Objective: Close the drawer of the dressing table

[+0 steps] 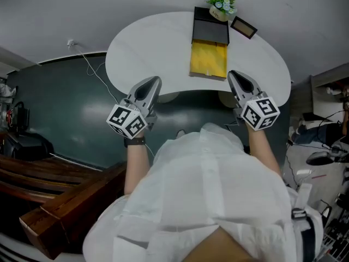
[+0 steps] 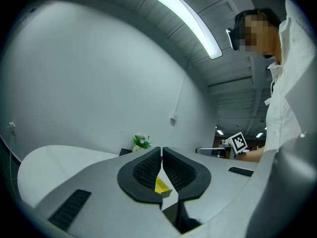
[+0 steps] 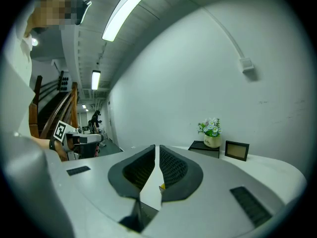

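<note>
- Drawer (image 1: 208,60): yellow, pulled out of a black case (image 1: 210,29) toward the person. It sits centre-right on the white desk (image 1: 147,42).
- In both gripper views the drawer is nearly all hidden behind the claws' own bodies. Only a yellow sliver shows thru the gap below the pads.
- Person's white shirt (image 1: 207,195) fills the lower head view and covers the floor and the desk's underside in front.
- Flower pot (image 1: 221,4) stands at the back of the case, w/ a small frame (image 1: 243,27) just beside it on the right. What the frame holds is too small to tell.
- Left claw (image 1: 155,82): in the left gripper view the pads (image 2: 147,170) meet at the tips, closed, nothing btwn them. Its tip is at the desk's front edge, well left of the drawer and apart from it.
- Right claw (image 1: 234,76): in the right gripper view the pads (image 3: 171,170) are pressed together, empty. Its tip is just beside the drawer's front right corner. Whether it touches the drawer can't be told from the head view.
</note>
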`<control>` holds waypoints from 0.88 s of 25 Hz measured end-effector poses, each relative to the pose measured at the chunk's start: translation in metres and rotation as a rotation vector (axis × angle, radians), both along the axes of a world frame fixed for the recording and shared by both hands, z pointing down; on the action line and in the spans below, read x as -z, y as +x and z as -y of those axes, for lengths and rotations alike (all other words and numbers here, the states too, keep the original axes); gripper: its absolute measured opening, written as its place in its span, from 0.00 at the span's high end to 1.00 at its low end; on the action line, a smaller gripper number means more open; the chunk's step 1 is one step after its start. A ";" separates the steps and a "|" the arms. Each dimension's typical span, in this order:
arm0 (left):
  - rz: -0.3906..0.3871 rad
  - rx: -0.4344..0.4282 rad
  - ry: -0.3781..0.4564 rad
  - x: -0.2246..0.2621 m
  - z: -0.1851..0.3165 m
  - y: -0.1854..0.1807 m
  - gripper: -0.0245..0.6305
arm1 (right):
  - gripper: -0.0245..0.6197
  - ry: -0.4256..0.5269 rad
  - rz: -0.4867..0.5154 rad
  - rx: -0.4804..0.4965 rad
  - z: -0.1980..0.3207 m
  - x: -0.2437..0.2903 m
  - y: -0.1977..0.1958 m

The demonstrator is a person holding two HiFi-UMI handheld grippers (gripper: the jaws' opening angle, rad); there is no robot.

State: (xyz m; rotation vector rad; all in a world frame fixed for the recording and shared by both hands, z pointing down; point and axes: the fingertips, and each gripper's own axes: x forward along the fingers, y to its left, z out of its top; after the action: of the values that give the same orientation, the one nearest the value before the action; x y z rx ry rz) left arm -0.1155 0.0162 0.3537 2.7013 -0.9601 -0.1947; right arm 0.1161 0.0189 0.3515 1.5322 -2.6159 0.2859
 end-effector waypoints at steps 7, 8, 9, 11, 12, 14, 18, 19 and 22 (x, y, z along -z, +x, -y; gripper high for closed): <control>-0.012 -0.062 -0.026 -0.012 0.029 0.013 0.94 | 0.93 -0.037 -0.020 -0.011 0.021 -0.017 -0.002; -0.012 -0.073 -0.028 -0.012 0.035 0.018 0.94 | 0.92 -0.042 -0.028 -0.009 0.026 -0.021 -0.001; -0.010 -0.086 -0.029 -0.013 0.042 0.023 0.94 | 0.92 -0.047 -0.038 -0.006 0.031 -0.024 0.001; -0.002 -0.115 -0.033 -0.015 0.055 0.033 0.94 | 0.89 -0.058 -0.060 0.003 0.043 -0.032 0.003; 0.002 -0.129 -0.036 -0.016 0.062 0.038 0.94 | 0.88 -0.064 -0.068 0.007 0.049 -0.034 0.004; 0.008 -0.154 -0.043 -0.018 0.076 0.047 0.94 | 0.86 -0.078 -0.076 0.014 0.063 -0.038 0.007; 0.015 -0.178 -0.049 -0.020 0.109 0.062 0.94 | 0.84 -0.108 -0.073 0.014 0.089 -0.042 0.020; 0.017 -0.184 -0.047 -0.021 0.116 0.066 0.94 | 0.84 -0.115 -0.072 0.015 0.095 -0.044 0.023; 0.029 -0.199 -0.035 -0.021 0.135 0.076 0.94 | 0.83 -0.136 -0.080 0.026 0.112 -0.047 0.030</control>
State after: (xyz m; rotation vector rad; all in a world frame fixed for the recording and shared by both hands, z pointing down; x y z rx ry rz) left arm -0.0398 -0.1188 0.3747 2.7517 -0.6890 -0.0983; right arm 0.1461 -0.0933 0.3981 1.4348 -2.4979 0.3834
